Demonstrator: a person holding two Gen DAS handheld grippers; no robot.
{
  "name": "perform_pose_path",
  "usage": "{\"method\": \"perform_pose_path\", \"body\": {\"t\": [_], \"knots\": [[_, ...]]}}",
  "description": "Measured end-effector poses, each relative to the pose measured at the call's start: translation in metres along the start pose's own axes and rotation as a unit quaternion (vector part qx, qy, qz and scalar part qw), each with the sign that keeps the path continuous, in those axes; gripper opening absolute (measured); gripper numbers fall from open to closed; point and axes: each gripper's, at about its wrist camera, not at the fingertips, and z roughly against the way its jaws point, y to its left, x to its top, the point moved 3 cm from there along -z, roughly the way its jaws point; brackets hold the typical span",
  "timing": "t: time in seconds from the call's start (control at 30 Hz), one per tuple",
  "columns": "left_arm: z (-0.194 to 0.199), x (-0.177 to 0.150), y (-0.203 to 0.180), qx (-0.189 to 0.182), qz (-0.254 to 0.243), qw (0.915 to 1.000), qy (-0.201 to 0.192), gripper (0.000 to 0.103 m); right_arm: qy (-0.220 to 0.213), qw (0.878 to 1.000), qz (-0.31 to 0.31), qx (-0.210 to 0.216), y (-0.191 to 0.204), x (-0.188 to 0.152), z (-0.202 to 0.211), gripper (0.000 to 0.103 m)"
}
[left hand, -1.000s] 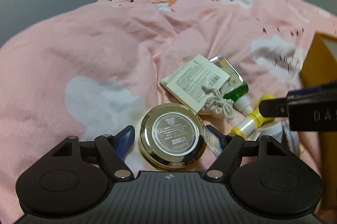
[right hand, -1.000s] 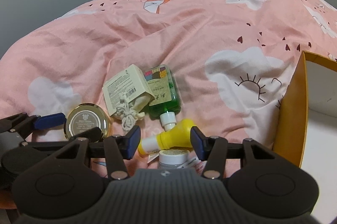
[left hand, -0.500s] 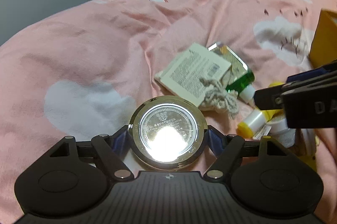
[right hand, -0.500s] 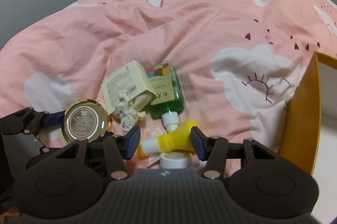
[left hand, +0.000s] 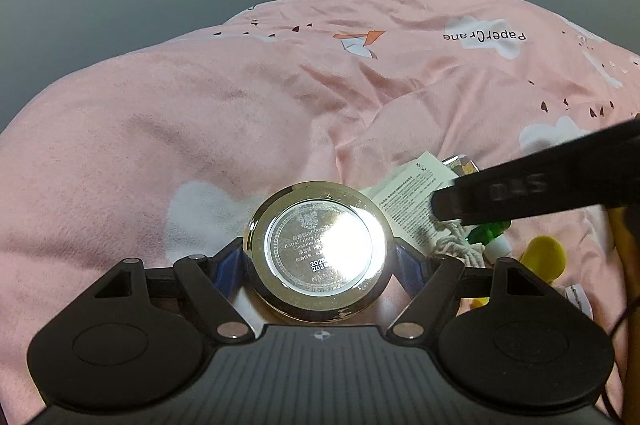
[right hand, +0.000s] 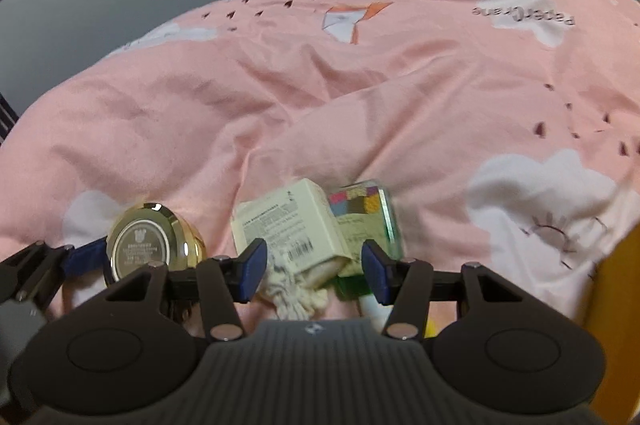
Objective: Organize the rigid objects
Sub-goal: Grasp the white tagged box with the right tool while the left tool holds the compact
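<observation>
Above the pink bed (left hand: 200, 145), the left gripper (left hand: 319, 259) holds a gold compact (left hand: 319, 253) clamped between its jaws. Beside it, the right gripper (right hand: 312, 265) hangs with jaws half-wide and empty over a white box (right hand: 288, 225) and green bottle (right hand: 372, 213).

The left hand-held gripper (left hand: 319, 259) points steeply down toward the bed, its blue fingers (left hand: 228, 261) pressed against opposite sides of the round gold compact (left hand: 318, 251), which it holds tilted clear of the bed. The right hand-held gripper (right hand: 314, 263), to the right of the compact, also angles down, its fingers (right hand: 252, 263) parted with nothing gripped between them.
</observation>
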Motion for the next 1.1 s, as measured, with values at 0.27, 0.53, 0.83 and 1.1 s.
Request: {"method": "perform_pose_path", "body": {"t": [0.27,0.53,0.83,1.1], "knots": [[-0.003,-0.001,0.001,-0.001,-0.004,1.0,0.0,0.088,0.02,1.0,0.007,0.01,0.004,0.0,-0.032,0.065],[-0.003,-0.001,0.001,-0.005,-0.005,1.0,0.0,0.088,0.006,0.998,0.061,0.011,0.016,0.003,-0.045,0.065],[-0.004,-0.004,-0.004,-0.005,-0.017,0.9998,0.005,0.088,0.019,0.997,0.027,0.063,0.005,-0.007,-0.008,0.026],[-0.006,-0.005,-0.006,-0.008,-0.023,0.9997,0.01,0.088,0.015,0.995,-0.031,0.092,0.001,-0.011,-0.004,0.026]]}}
